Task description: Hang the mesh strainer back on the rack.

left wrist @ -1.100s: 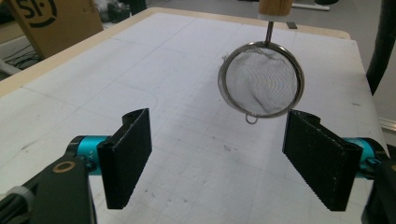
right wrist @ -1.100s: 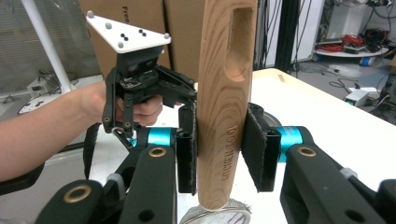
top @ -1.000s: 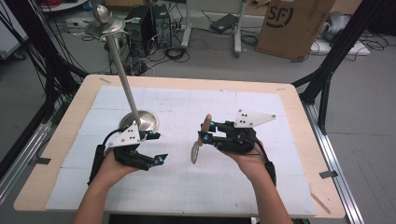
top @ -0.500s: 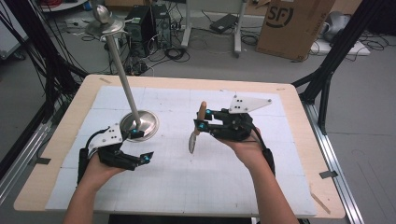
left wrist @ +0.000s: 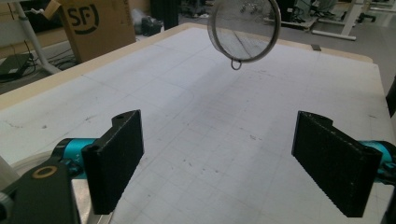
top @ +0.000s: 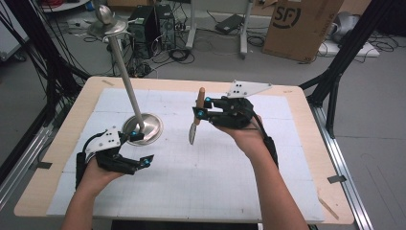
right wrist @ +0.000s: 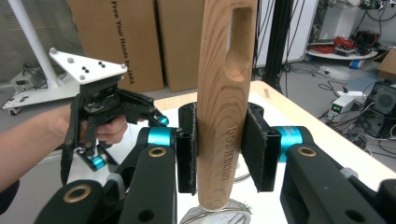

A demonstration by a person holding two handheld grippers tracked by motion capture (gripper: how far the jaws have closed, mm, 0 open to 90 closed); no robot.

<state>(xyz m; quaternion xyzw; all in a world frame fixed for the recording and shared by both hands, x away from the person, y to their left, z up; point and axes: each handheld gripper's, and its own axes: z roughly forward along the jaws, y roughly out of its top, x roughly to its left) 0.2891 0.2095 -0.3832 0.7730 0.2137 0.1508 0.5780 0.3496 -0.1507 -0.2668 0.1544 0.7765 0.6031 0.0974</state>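
The left tool (top: 139,149) sits low near the counter's (top: 297,191) left edge, its jaws spread wide with nothing between them, one jaw at the rim of the round metal base (top: 142,127) of a tilted stand. The stand's pole (top: 125,72) leans up and away past the far left corner to a small dish (top: 106,25) at its top. The left gripper view looks between those parted jaws over bare white mat to a round mesh strainer (left wrist: 244,29) hanging in the air, something the high view shows only edge-on as a thin grey blade (top: 192,132).

The right tool (top: 201,114), raised over the counter's middle, is clamped on the strainer's wooden handle (top: 201,98), which stands nearly upright with the mesh end hanging down. The right gripper view shows both pads pressed flat on the handle (right wrist: 226,102), a slot cut near its top and lettering burned into the wood, with the left hand (right wrist: 109,128) and its tool beyond.

The near half and right side of the counter lie open, well apart from both tools.

Against the frame half a second back, the left tool is a little farther from the near edge, and the right tool with the strainer has barely shifted.
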